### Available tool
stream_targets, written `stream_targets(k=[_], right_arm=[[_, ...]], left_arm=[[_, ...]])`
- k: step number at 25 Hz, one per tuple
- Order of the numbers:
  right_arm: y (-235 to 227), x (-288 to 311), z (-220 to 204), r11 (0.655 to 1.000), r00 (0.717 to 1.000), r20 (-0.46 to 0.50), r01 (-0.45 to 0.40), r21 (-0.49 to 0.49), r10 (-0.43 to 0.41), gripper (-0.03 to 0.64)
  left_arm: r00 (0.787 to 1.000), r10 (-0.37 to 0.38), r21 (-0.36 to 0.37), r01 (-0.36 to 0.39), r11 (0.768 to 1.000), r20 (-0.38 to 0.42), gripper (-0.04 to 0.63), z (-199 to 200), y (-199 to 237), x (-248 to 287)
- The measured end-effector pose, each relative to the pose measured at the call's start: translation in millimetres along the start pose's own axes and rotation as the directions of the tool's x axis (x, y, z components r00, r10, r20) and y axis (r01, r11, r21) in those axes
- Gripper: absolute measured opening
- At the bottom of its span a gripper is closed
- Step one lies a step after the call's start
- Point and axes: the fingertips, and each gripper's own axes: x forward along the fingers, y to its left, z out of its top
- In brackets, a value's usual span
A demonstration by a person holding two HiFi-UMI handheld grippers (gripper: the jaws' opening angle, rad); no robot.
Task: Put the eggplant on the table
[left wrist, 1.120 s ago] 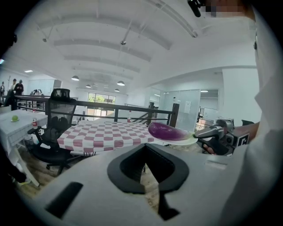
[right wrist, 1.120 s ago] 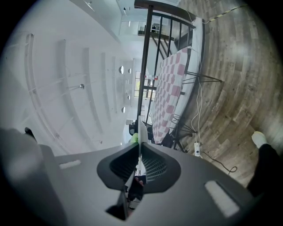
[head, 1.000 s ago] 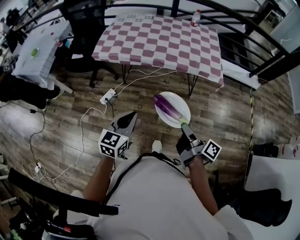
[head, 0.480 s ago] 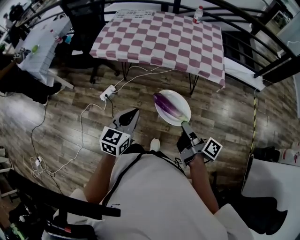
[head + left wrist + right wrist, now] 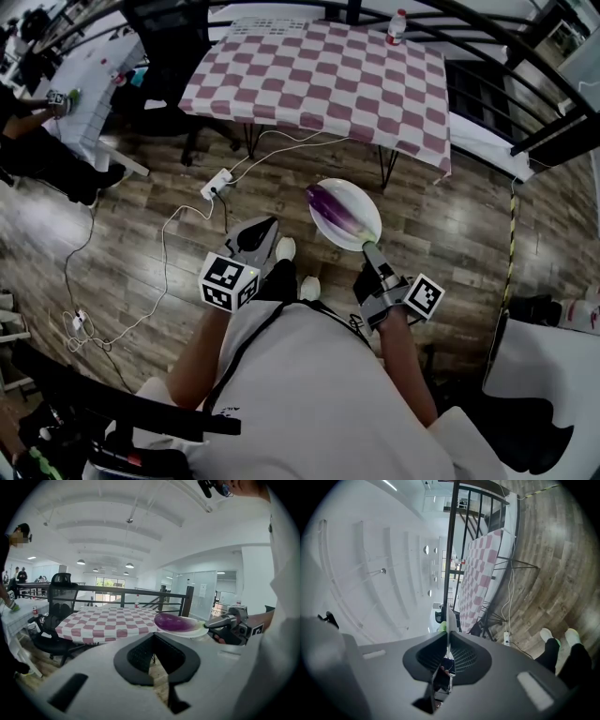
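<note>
The plank floor (image 5: 141,216) spreads below me, and the table (image 5: 319,80) in its red-and-white checked cloth stands ahead, with a bottle (image 5: 397,28) at its far edge. My right gripper (image 5: 368,247) holds a white plate (image 5: 362,202) out over the floor, well short of the table. Its fingers are pinched narrow on the near rim, which shows edge-on between them. The purple eggplant (image 5: 333,214) lies along the plate, green stem end toward those fingers. My left gripper (image 5: 268,228) hangs beside the plate, apart from it, fingers together on nothing. A white power strip (image 5: 216,186) lies on the floor near the table legs.
</note>
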Motion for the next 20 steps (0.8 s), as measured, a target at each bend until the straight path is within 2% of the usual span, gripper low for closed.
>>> stream_targets(k=[12,20], right_arm=[[3,18,20,1.0,0.999,0.032,-0.004,-0.008,0.004,0.029],[7,61,49,1.0,0.998,0.06,0.007,-0.01,-0.006,0.029]], left_arm=[[0.999,-0.042,0.009,0.042,0.999,0.009,0.002,11,8,30],[0.997,-0.076,0.008,0.076,0.997,-0.002,0.002,29,46,71]])
